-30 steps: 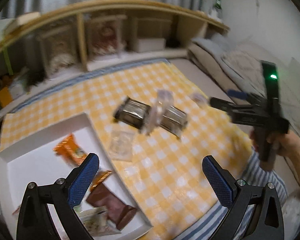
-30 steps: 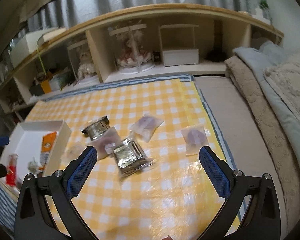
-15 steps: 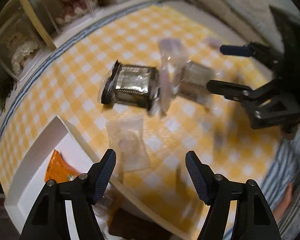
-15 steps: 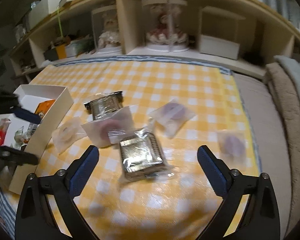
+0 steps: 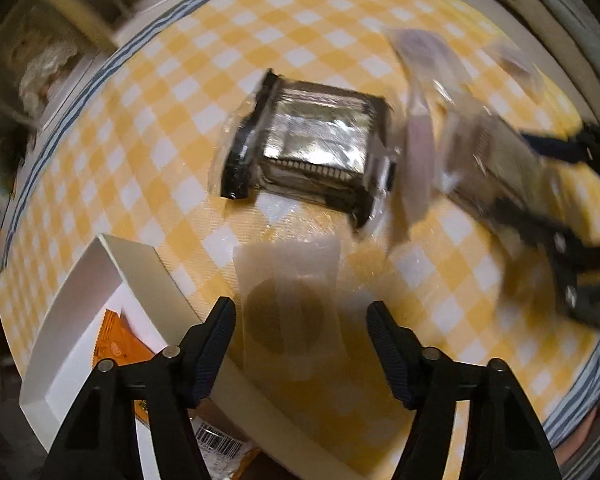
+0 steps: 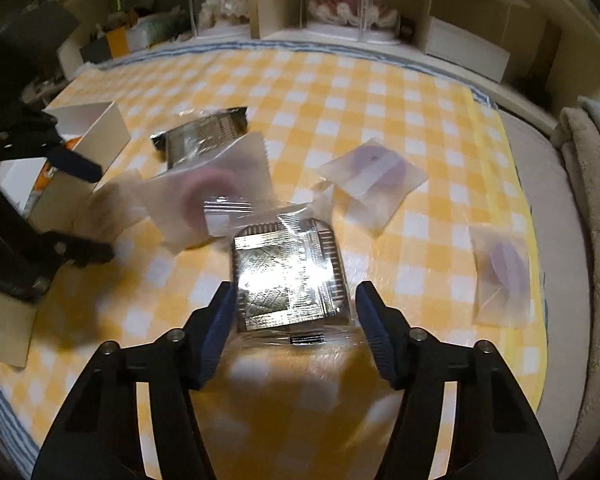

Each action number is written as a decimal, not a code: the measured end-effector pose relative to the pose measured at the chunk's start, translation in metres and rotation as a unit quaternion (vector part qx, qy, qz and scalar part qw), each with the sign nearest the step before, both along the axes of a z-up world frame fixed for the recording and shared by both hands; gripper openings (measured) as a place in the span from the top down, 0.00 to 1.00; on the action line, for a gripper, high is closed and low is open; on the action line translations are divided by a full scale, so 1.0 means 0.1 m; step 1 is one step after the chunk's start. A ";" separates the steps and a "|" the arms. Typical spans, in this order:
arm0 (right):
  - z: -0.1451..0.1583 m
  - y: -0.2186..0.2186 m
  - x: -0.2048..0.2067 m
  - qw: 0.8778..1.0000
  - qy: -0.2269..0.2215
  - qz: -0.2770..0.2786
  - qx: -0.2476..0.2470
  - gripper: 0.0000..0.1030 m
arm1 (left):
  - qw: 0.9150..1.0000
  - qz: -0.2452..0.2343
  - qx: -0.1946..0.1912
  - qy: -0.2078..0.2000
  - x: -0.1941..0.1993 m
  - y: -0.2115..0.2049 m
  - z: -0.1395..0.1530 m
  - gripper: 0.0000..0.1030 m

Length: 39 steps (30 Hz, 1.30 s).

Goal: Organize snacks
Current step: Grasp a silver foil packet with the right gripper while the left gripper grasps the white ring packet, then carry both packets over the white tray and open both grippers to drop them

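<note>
Bare checked cloth (image 6: pixel 380 92) toward shelf (image 6: pixel 472 12): open passage. White box (image 5: pixel 140 264) wall just left of left gripper (image 5: pixel 300 320). Packets crowd centre; right gripper (image 6: pixel 292 304) close alongside, jaws closing.

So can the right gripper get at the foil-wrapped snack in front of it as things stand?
Probably yes: the right gripper already straddles the near end of the foil-wrapped snack, jaws closing around it. Nothing lies on top; only the pink-ring packet touches its far corner.

surface: checked cloth (image 6: pixel 380 80) | on it: white box (image 5: pixel 112 264), foil packs (image 6: pixel 288 276), seemingly pouches (image 6: pixel 374 178)
</note>
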State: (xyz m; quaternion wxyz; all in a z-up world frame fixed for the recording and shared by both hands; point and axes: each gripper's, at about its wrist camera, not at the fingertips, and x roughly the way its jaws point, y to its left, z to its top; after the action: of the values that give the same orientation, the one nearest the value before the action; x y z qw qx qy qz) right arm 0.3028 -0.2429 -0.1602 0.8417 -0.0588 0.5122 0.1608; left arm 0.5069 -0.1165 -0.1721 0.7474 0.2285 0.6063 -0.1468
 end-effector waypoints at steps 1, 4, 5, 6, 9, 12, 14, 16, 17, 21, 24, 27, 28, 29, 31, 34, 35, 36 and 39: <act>0.00 0.01 -0.02 1.000 0.006 0.001 -0.001 0.43 | 1.000 0.011 0.000 0.000 0.03 0.00 -0.01 0.40; -0.01 0.02 -0.08 1.000 0.018 0.000 -0.009 0.44 | 0.999 0.030 -0.012 0.017 0.05 0.00 -0.05 0.57; 0.00 0.02 -0.11 1.000 0.024 -0.006 -0.009 0.45 | 0.999 0.037 -0.019 0.025 0.05 0.00 -0.08 0.57; 0.00 0.02 -0.11 1.000 0.028 -0.010 -0.008 0.45 | 0.999 0.035 -0.017 0.017 0.04 -0.03 -0.10 0.57; 0.02 0.02 -0.14 0.999 0.037 -0.031 -0.004 0.47 | 1.000 0.023 -0.015 -0.003 0.00 -0.06 -0.13 0.58; 0.05 -0.01 -0.17 0.997 0.043 -0.057 0.008 0.48 | 0.999 0.023 -0.037 -0.026 -0.12 -0.06 -0.05 0.59; 0.09 -0.02 -0.19 0.997 0.043 -0.068 0.015 0.48 | 0.997 0.025 -0.057 -0.045 -0.18 -0.06 0.04 0.59; 0.14 -0.04 -0.21 0.996 0.037 -0.077 0.019 0.48 | 0.995 0.027 -0.075 -0.062 -0.26 -0.09 0.15 0.59; 0.18 -0.05 -0.22 0.996 0.033 -0.083 0.022 0.48 | 0.994 0.029 -0.083 -0.070 -0.28 -0.08 0.19 0.59; 0.35 -0.09 -0.28 0.994 0.014 -0.099 0.032 0.48 | 0.988 0.034 -0.115 -0.096 -0.44 0.01 0.44 0.59; 0.52 -0.12 -0.33 0.993 -0.006 -0.109 0.036 0.48 | 0.983 0.039 -0.135 -0.117 -0.55 0.07 0.60 0.59; 0.72 -0.15 -0.40 0.991 -0.028 -0.120 0.046 0.48 | 0.977 0.049 -0.159 -0.137 -0.70 0.21 0.81 0.59; 0.81 -0.15 -0.43 0.991 -0.037 -0.122 0.050 0.48 | 0.974 0.052 -0.165 -0.144 -0.80 0.27 0.91 0.59; 0.88 -0.15 -0.45 0.990 -0.046 -0.123 0.053 0.48 | 0.973 0.054 -0.170 -0.149 -0.85 0.32 0.98 0.59; 1.00 -0.15 -0.50 0.989 -0.061 -0.123 0.058 0.48 | 0.968 0.059 -0.179 -0.164 -0.98 0.45 1.13 0.59; 1.20 -0.08 -0.57 0.987 -0.086 -0.119 0.068 0.48 | 0.961 0.064 -0.189 -0.189 -1.22 0.66 1.36 0.59; 1.28 -0.05 -0.60 0.986 -0.096 -0.115 0.071 0.48 | 0.959 0.067 -0.195 -0.194 -1.26 0.71 1.41 0.59; 1.33 -0.01 -0.62 0.986 -0.102 -0.112 0.072 0.48 | 0.957 0.071 -0.201 -0.198 -1.33 0.78 1.46 0.59; 1.46 0.11 -0.70 0.984 -0.119 -0.101 0.081 0.48 | 0.951 0.082 -0.213 -0.209 -1.52 0.95 1.59 0.59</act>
State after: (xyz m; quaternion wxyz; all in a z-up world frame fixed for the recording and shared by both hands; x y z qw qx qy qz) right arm 0.2332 -0.2317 -0.0139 0.9105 0.0429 0.3969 0.1082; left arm 0.3549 -0.0213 -0.0135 0.8980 0.0388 0.4081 -0.1599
